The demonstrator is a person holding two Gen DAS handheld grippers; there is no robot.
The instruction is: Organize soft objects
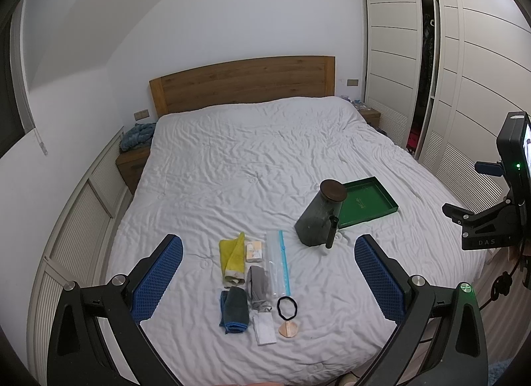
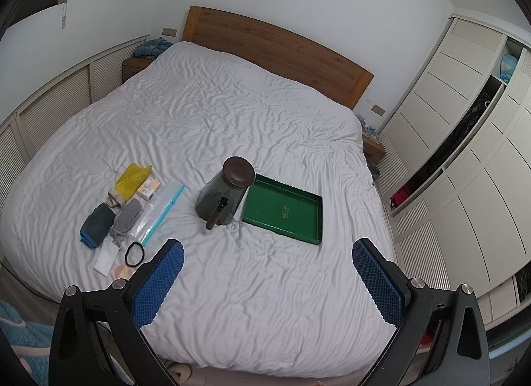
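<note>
Nearest the lens: left hand-held gripper (image 1: 268,281) spread wide, empty, hovering above the bed (image 1: 232,160); right hand-held gripper (image 2: 267,281) likewise wide and empty. Left of the dark lidded jar (image 1: 318,216): yellow cloth (image 1: 231,254), dark blue-edged towel (image 1: 234,309), grey fabric piece (image 1: 259,284), zip bag (image 1: 278,263), black hair tie (image 1: 287,308), all untouched. Right of the jar: green tray (image 1: 368,201), bare. Apparently nothing sorted yet; everything left to do.

small box (image 1: 255,250) label illegible, peach pad (image 2: 122,272) partly behind gripper finger
</note>
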